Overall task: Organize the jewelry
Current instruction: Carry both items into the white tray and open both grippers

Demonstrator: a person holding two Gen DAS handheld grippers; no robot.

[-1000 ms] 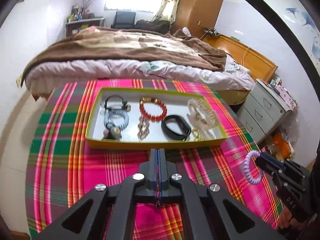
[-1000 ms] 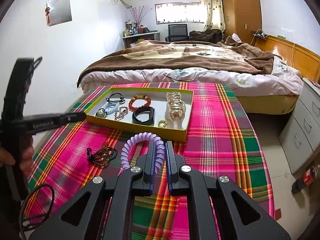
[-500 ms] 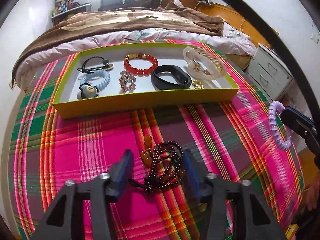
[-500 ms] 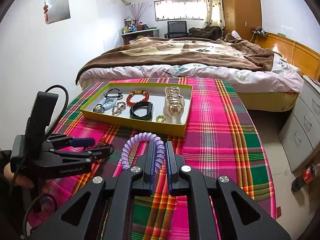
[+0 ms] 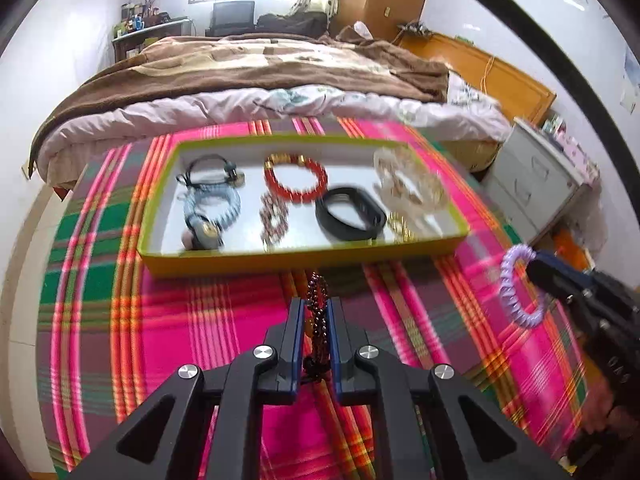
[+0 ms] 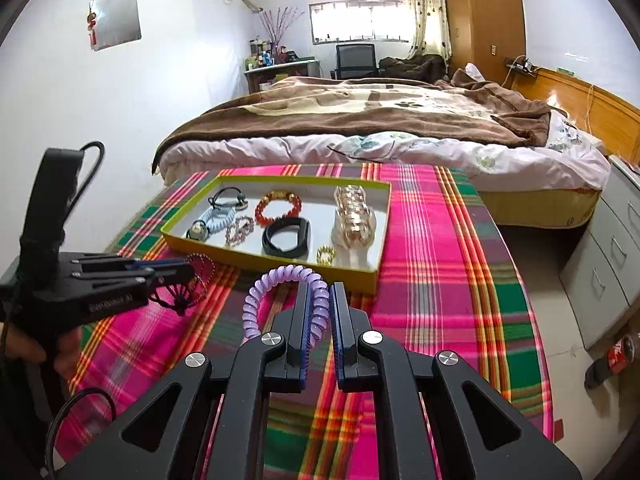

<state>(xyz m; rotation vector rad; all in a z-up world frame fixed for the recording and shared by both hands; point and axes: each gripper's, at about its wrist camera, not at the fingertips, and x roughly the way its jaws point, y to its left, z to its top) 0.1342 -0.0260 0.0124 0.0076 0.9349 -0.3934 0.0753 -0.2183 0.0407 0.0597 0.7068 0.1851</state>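
Over pink plaid worktop cloth [image 6: 432, 264], left gripper [image 5: 316, 322] jaws, just closing, are pinching dark beaded bracelet [image 5: 317, 308]; right gripper [image 6: 322, 312] jaws are clamping lilac coiled band [image 6: 276, 280], yellow-rimmed tray [image 6: 276, 262] lying ahead.

A bed [image 6: 384, 128] under a brown blanket [image 6: 360, 114] fills the middle distance at twelve o'clock, its wooden headboard [image 6: 600, 112] at two o'clock. Beyond it, under the bright window [image 6: 356, 20], stand a black chair [image 6: 355, 58] and a cluttered side table [image 6: 276, 70], with a tall wooden wardrobe [image 6: 480, 16] at one o'clock. A grey drawer unit [image 6: 604, 256] sits at three o'clock with a red bottle [image 6: 618, 350] on the floor beside it, and a square panel [image 6: 115, 22] hangs on the wall at ten o'clock.
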